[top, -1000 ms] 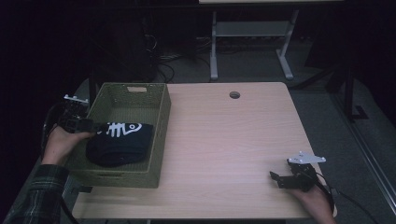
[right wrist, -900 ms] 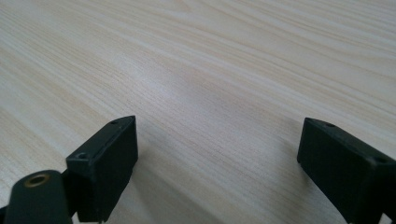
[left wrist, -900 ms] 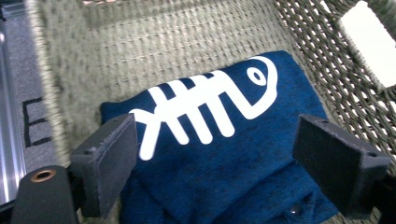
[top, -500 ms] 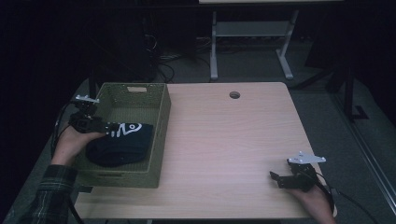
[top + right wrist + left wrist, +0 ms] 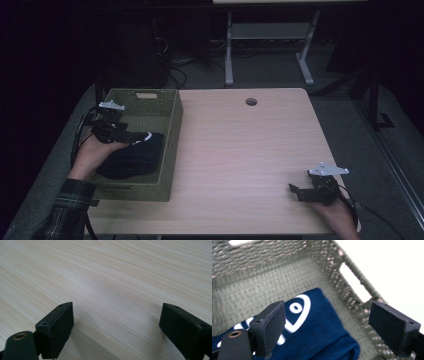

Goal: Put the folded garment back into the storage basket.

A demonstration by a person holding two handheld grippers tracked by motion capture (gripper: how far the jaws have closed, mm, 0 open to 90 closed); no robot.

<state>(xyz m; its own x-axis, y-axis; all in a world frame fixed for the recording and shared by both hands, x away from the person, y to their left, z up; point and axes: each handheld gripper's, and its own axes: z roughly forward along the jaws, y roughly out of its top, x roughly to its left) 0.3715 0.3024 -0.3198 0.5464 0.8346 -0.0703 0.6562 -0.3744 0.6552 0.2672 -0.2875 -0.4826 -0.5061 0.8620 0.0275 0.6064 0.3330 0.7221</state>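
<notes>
A folded navy garment (image 5: 132,157) with a white print (image 5: 298,312) lies inside the green woven basket (image 5: 172,145) at the table's left. My left gripper (image 5: 134,137) hovers over the garment inside the basket, open, nothing between its jaws (image 5: 327,333). At the table's front right, my right gripper (image 5: 296,192) rests low over bare wood, open and empty (image 5: 116,327).
The basket has handle slots in its far wall (image 5: 146,95) and side wall (image 5: 355,281). A round cable hole (image 5: 251,102) sits near the table's far edge. A metal stand (image 5: 267,37) and cables lie on the floor beyond the wooden table (image 5: 250,150).
My left gripper has moved forward and right, deeper over the basket, and now stands open above the garment. The right gripper has stayed put.
</notes>
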